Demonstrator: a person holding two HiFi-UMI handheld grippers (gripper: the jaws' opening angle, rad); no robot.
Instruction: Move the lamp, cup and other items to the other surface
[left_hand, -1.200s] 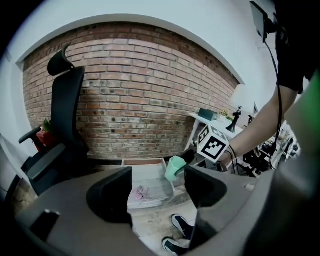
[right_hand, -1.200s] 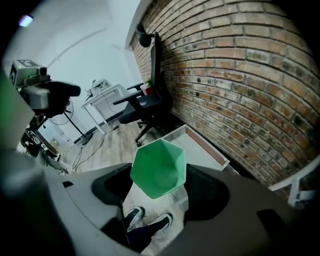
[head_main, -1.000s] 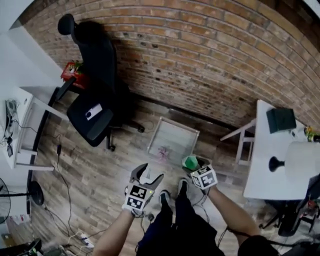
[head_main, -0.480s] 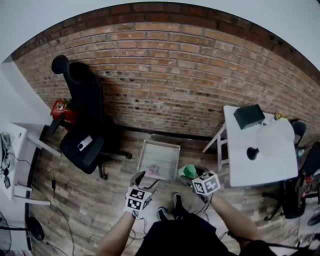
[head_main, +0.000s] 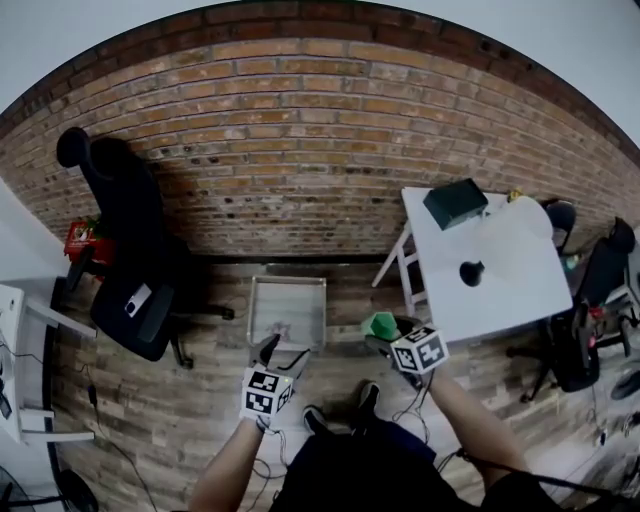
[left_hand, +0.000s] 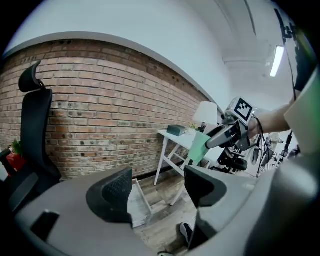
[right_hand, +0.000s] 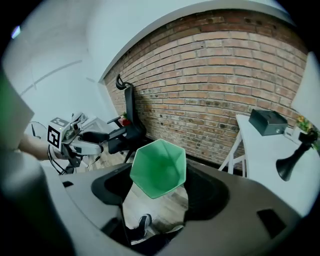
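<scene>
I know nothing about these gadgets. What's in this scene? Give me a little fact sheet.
Right gripper: shut on a green cup, the cup's mouth facing that gripper's camera
Left gripper: open, nothing between its jaws
Table: white, to the person's right, near the brick wall
On table: lamp and dark box
Floor: wood planks, with a shallow tray ahead of the grippers
Chair: black, at left
</scene>
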